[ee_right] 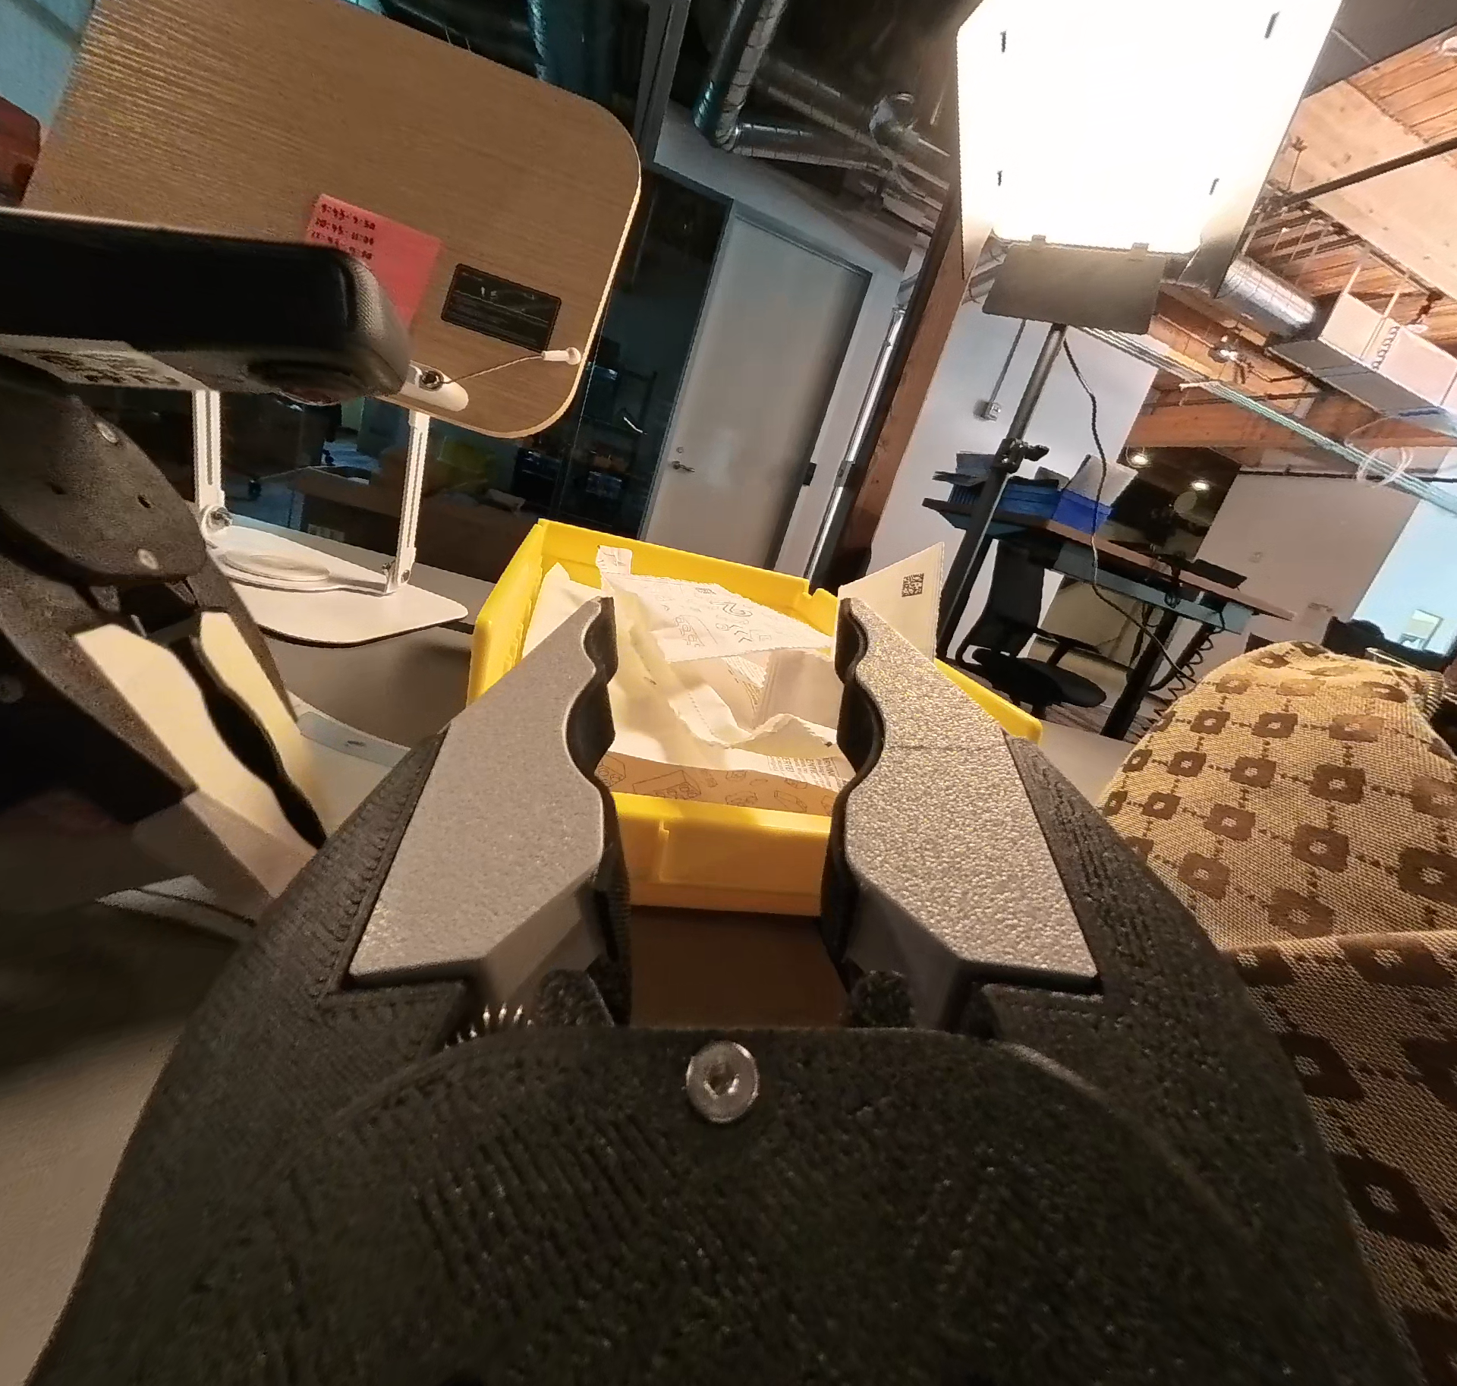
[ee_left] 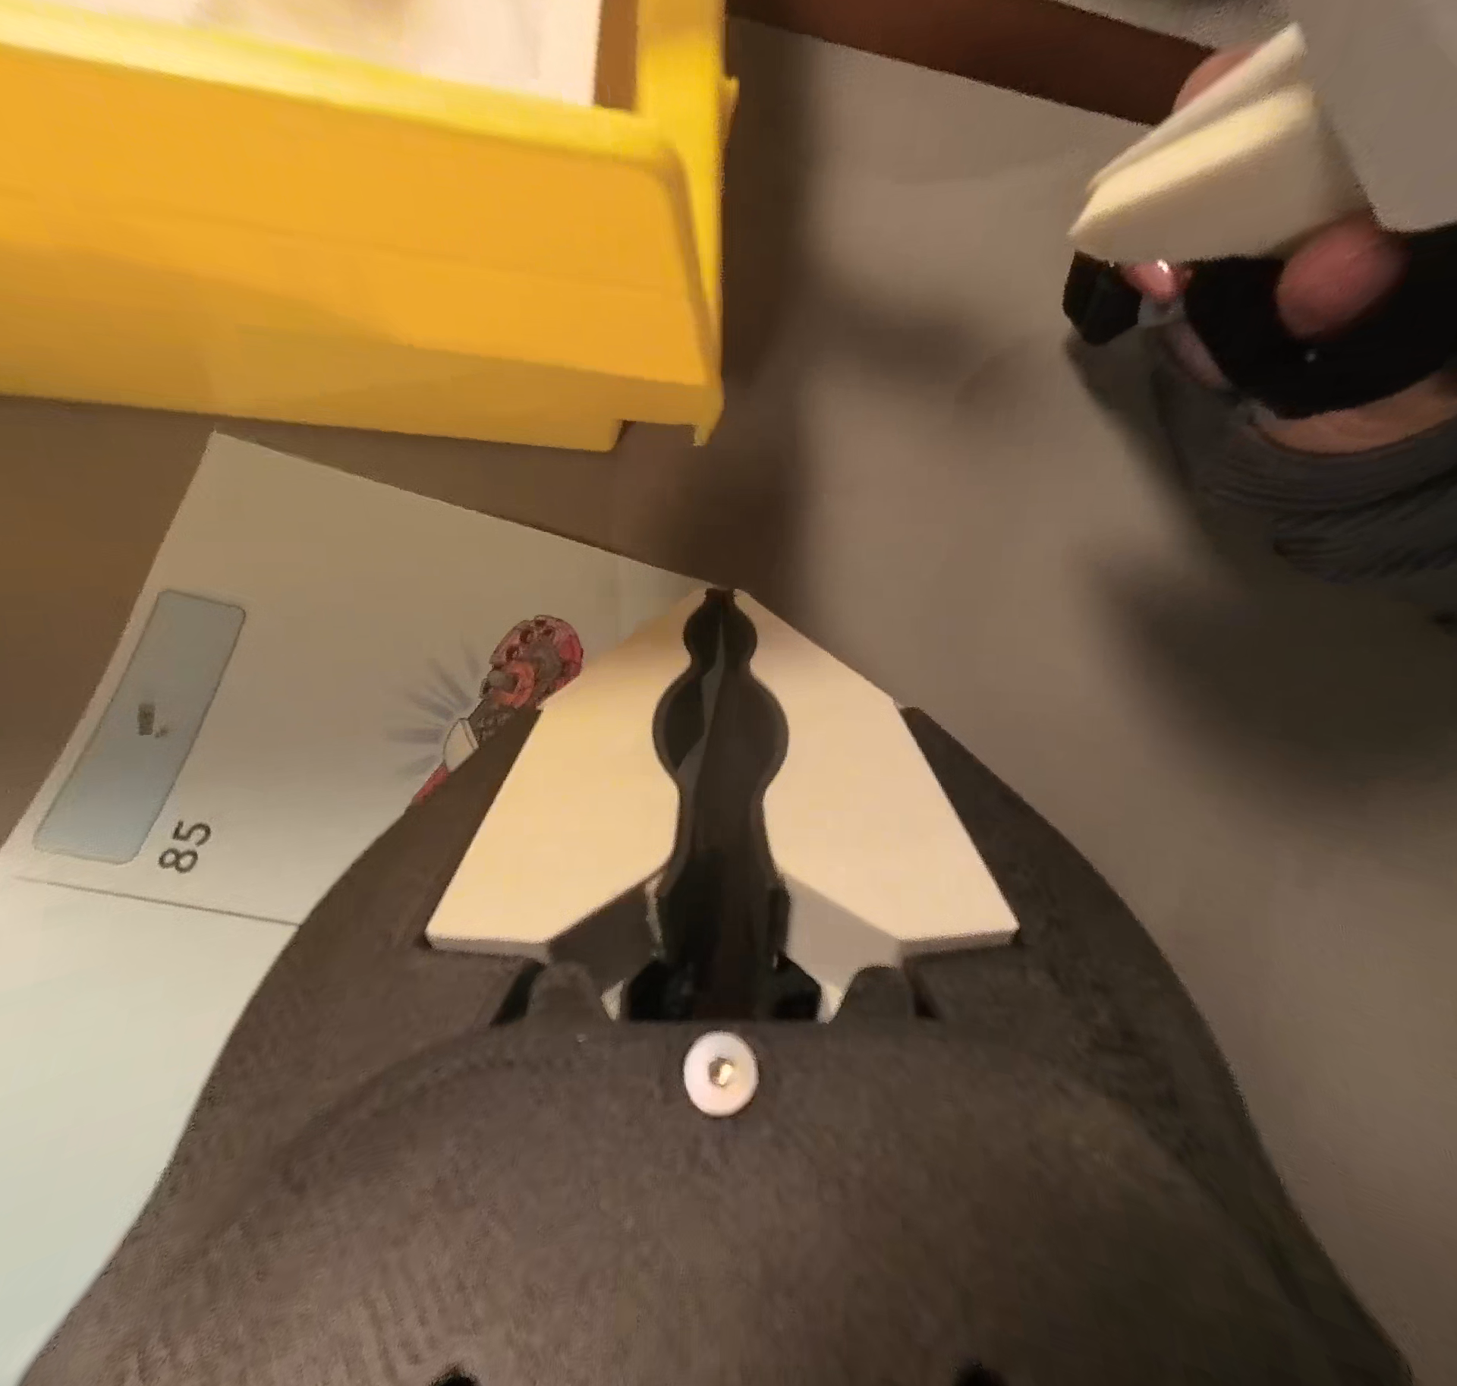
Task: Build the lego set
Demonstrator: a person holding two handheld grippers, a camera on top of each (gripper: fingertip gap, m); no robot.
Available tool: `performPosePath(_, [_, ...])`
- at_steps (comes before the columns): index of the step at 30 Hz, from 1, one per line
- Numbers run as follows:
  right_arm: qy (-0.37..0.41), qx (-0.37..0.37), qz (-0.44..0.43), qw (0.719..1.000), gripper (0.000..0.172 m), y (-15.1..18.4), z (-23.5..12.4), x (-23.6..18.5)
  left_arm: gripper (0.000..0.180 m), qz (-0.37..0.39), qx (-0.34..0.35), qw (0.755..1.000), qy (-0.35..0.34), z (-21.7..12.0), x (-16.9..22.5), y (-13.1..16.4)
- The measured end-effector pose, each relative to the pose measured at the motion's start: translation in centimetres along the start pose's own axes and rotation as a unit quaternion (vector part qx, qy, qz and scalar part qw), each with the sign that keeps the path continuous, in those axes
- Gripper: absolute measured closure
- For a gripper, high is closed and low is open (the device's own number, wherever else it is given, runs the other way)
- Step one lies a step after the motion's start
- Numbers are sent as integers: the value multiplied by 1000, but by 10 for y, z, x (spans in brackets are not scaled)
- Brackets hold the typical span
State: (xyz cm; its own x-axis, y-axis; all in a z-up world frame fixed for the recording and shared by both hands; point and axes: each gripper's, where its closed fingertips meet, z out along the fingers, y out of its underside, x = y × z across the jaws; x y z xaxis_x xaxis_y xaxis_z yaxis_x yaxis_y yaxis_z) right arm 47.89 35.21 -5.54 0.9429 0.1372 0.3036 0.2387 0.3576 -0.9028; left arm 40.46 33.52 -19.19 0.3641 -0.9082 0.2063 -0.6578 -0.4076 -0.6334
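Observation:
My left gripper [ee_left: 721, 597] is shut, its cream fingertips [ee_left: 631, 662] meeting just above the edge of an open instruction booklet [ee_left: 331, 638] on the grey table. It also shows in the right wrist view [ee_right: 260, 788], low at the left, shut. My right gripper [ee_right: 725, 623] is open with nothing between its grey fingers [ee_right: 504, 757]. It is held above the table and points at a yellow bin [ee_right: 709, 843] that holds white paper bags [ee_right: 709, 670]. In the left wrist view the bin [ee_left: 355, 244] is at the upper left and the right gripper [ee_left: 1167, 165] is at the upper right, held by a hand.
A wooden-topped stand with a white base [ee_right: 355, 607] is behind the bin on the left. A patterned sleeve [ee_right: 1301, 875] fills the right side. A bright studio light [ee_right: 1143, 86] stands on a pole at the back. The table's far edge [ee_left: 946, 31] runs along the top. The tips of one gripper are about 15 cm away from the tips of the other.

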Motion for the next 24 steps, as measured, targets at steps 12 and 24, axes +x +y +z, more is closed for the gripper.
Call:
performPosePath(12, [-11,7,-18,1000,120,-4,-1,-7,180,-90,139,985,-38,-64,-24,-23])
performPosePath(24, [-207,40,-232,950,172,-14,-15,-159,180,-195,317,925,-81,-194,-54,19])
